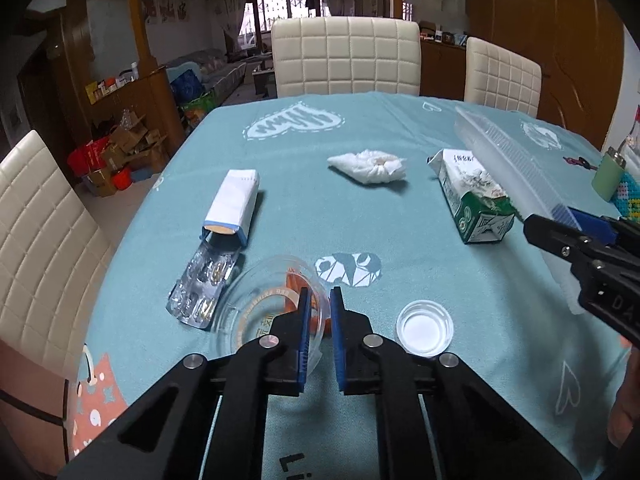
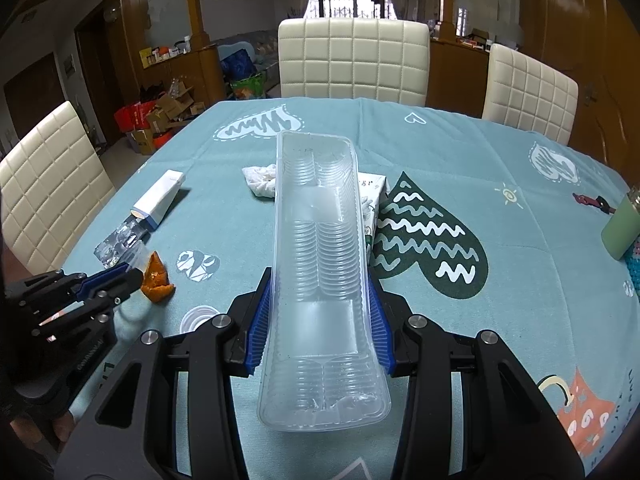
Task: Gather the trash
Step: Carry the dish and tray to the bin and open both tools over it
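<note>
A clear plastic cup [image 1: 260, 300] with orange print lies on its side on the teal tablecloth [image 1: 400, 240]. My left gripper [image 1: 320, 296] is shut on its rim, one finger inside the cup and one outside. My right gripper [image 2: 320, 278] is shut on the sides of a long clear plastic tray [image 2: 320, 240], held above the table. On the cloth lie a white lid [image 1: 425, 327], a blister pack [image 1: 204, 284], a white box [image 1: 234, 204], a crumpled tissue [image 1: 368, 166] and a green-white carton [image 1: 474, 196]. The right wrist view shows the left gripper [image 2: 134, 274] at the left with the cup [image 2: 156, 282].
Cream padded chairs stand at the far side [image 1: 346, 56], far right [image 1: 502, 72] and left [image 1: 44, 232] of the table. A green cup [image 2: 622, 228] stands near the right edge. Boxes and clutter lie on the floor [image 1: 116, 152] beyond the left side.
</note>
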`<control>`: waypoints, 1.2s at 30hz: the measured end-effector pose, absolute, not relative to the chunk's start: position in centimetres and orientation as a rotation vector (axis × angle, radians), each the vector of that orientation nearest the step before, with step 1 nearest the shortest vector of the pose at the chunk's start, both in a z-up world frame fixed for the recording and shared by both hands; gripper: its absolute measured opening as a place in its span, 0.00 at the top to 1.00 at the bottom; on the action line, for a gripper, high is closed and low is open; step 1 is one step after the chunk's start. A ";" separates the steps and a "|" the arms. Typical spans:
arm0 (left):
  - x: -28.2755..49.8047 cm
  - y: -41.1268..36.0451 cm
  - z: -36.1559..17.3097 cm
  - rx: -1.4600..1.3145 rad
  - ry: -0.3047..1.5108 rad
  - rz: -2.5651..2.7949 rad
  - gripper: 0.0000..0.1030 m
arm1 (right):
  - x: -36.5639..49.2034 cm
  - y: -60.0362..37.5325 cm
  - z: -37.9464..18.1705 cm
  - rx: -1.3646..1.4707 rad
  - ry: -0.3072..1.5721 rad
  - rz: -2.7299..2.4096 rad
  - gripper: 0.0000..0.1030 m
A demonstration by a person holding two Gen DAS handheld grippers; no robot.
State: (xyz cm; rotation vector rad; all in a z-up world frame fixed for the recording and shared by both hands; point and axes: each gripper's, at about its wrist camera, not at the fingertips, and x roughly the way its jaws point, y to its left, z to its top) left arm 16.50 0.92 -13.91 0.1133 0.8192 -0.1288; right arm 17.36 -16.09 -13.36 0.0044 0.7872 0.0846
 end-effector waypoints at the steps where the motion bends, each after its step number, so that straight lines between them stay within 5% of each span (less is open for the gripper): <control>1: 16.3 1.1 -13.6 0.108 0.813 -0.134 0.92 | 17.2 -16.0 -13.2 0.000 0.784 0.085 0.56; 16: 12.8 5.2 -9.0 0.091 0.680 -0.077 0.92 | 15.8 -10.4 -10.2 -0.077 0.710 0.152 0.56; 36: 11.9 18.3 -10.3 -0.029 0.706 0.121 0.92 | 17.7 4.5 -10.4 -0.206 0.716 0.377 0.56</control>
